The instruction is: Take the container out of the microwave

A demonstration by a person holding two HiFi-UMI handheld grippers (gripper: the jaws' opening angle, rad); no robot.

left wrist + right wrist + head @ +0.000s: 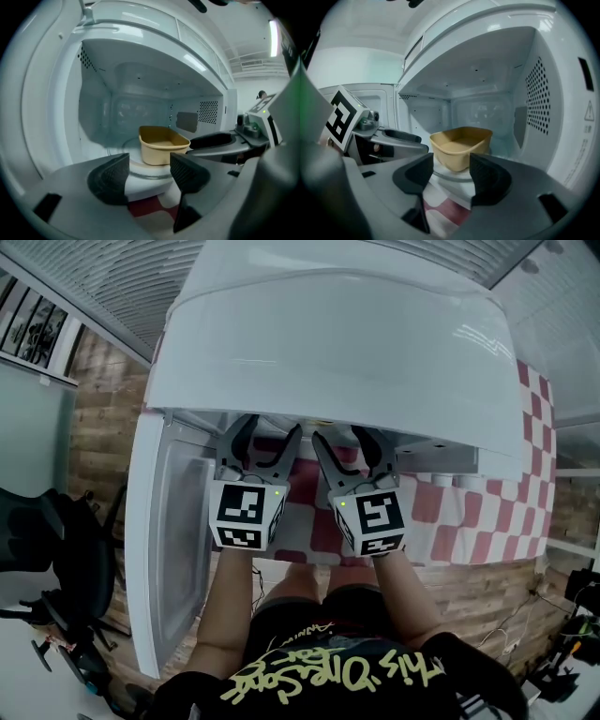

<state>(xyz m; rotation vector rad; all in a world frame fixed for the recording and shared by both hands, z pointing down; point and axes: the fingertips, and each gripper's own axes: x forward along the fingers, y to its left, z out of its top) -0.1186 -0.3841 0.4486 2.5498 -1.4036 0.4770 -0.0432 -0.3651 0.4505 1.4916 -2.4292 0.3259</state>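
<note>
Microwave open, door swung out at 9 o'clock. Tan container upright on the glass turntable inside, mid-cavity. Left tool and right tool side by side at the opening, container at their 12 o'clock, untouched. Both tools spread wide, nothing between the jaws.

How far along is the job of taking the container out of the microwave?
Done: the door of the white microwave stands open. In hand: the left gripper and right gripper, jaws open and empty, point at the tan rectangular plastic container inside; neither touches it. Left: grip the container and bring it out.
</note>
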